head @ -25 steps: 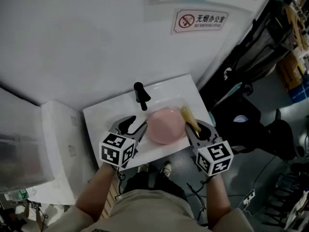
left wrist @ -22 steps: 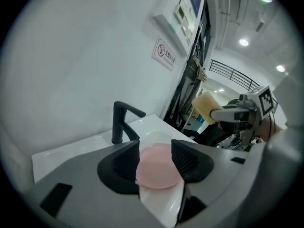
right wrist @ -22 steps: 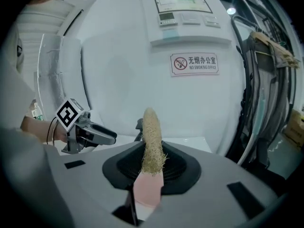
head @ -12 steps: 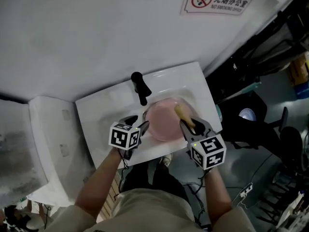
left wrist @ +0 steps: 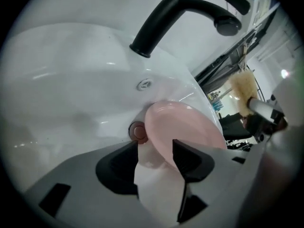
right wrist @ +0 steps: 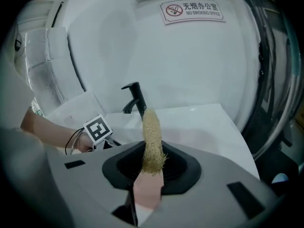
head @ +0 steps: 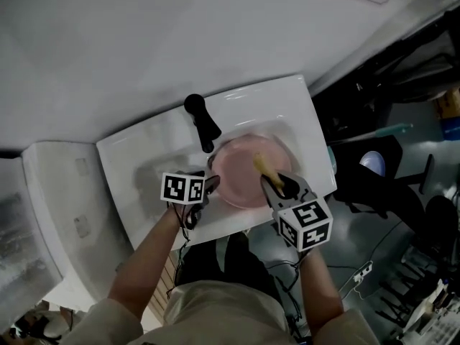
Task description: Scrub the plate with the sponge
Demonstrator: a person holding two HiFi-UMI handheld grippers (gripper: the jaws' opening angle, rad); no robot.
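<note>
A pink plate (head: 241, 178) leans in the white sink (head: 136, 157), below the black faucet (head: 203, 126). My left gripper (head: 210, 186) is at the plate's left rim. In the left gripper view its jaws (left wrist: 156, 158) stand apart with the plate's (left wrist: 185, 127) rim between them; they have just been opening, and I see no pad pressing. My right gripper (head: 272, 182) is shut on a tan loofah sponge (head: 260, 165), which sticks out over the plate's right half. The sponge (right wrist: 151, 137) stands upright between the right jaws (right wrist: 152, 164).
The drain plug (left wrist: 138, 131) sits in the basin just left of the plate. The faucet spout (left wrist: 180, 8) arches over the basin. A white wall is behind the sink, and dark equipment and cables (head: 402, 185) are on the floor to the right.
Both grippers have come down toward the sink. The left one has rolled and reached the plate's left rim. The sponge has moved from beside the plate to over it.
</note>
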